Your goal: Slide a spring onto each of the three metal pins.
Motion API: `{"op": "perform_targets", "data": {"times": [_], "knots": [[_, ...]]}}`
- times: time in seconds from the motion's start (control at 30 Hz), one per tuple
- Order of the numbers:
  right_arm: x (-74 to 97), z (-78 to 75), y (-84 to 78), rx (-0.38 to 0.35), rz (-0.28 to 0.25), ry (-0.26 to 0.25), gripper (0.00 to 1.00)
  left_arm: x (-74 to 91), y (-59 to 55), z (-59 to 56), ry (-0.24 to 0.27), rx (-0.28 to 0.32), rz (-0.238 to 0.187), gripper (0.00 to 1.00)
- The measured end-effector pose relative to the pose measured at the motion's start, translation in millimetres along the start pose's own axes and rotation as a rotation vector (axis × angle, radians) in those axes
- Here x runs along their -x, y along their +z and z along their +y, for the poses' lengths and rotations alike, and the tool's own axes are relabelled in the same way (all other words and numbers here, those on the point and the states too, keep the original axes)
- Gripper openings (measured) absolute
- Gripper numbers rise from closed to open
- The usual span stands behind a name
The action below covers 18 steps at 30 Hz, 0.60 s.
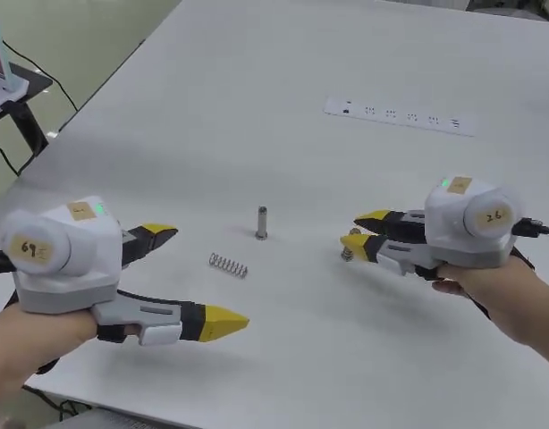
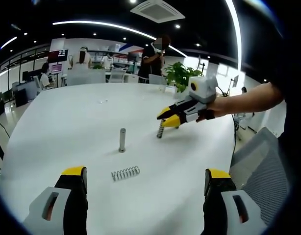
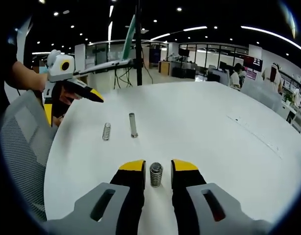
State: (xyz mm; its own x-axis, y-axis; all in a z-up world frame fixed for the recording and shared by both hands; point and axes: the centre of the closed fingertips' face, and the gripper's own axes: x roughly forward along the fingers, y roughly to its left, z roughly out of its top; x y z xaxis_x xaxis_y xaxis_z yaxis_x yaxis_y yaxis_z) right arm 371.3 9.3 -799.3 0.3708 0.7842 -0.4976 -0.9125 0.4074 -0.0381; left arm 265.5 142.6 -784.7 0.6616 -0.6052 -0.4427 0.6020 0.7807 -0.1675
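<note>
Inspected white table (image 1: 257,107) in head view; found left gripper (image 1: 208,275) at 8 o'clock, released, jaws spread wide; noted loose spring (image 1: 228,264) lying flat on the table just ahead of those jaws, at 7 o'clock of bare pin (image 1: 262,222); recorded that pin upright near centre, apart from both grippers; found right gripper (image 1: 355,229) at 4 o'clock, jaws drawn narrow either side of standing spring (image 1: 348,253); saw slim gaps beside that spring in right gripper view; cannot tell whether gripped; logged power strip (image 1: 400,116) at 1 o'clock, well apart.
</note>
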Motion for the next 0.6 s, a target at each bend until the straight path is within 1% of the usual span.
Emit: {"op": "perform_targets", "data": {"times": [0.07,0.2,0.33,0.4,0.5,0.6], "knots": [[2.5,0.2,3.5,-0.002,-0.008,-0.004,0.21,0.1,0.1,-0.3,-0.001,0.000,0.002,0.97],[10.6,2.3,13.2,-0.017,-0.049,-0.008,0.24,0.5,1.7,-0.4,0.000,0.001,-0.001,0.97],[16.8,8.4,15.9,-0.007,-0.059,0.003,0.24,0.6,2.3,-1.3,0.001,0.000,-0.001,0.97],[21.9,12.9,18.4,-0.011,-0.077,0.011,0.25,0.8,2.9,-1.7,0.001,-0.001,-0.002,0.97],[27.1,16.5,19.1,-0.011,-0.088,0.008,0.29,1.0,2.8,-1.9,0.002,0.001,-0.003,0.97],[33.7,21.2,18.9,-0.017,-0.098,0.012,0.28,1.1,2.6,-2.2,0.002,-0.002,-0.001,0.97]]}}
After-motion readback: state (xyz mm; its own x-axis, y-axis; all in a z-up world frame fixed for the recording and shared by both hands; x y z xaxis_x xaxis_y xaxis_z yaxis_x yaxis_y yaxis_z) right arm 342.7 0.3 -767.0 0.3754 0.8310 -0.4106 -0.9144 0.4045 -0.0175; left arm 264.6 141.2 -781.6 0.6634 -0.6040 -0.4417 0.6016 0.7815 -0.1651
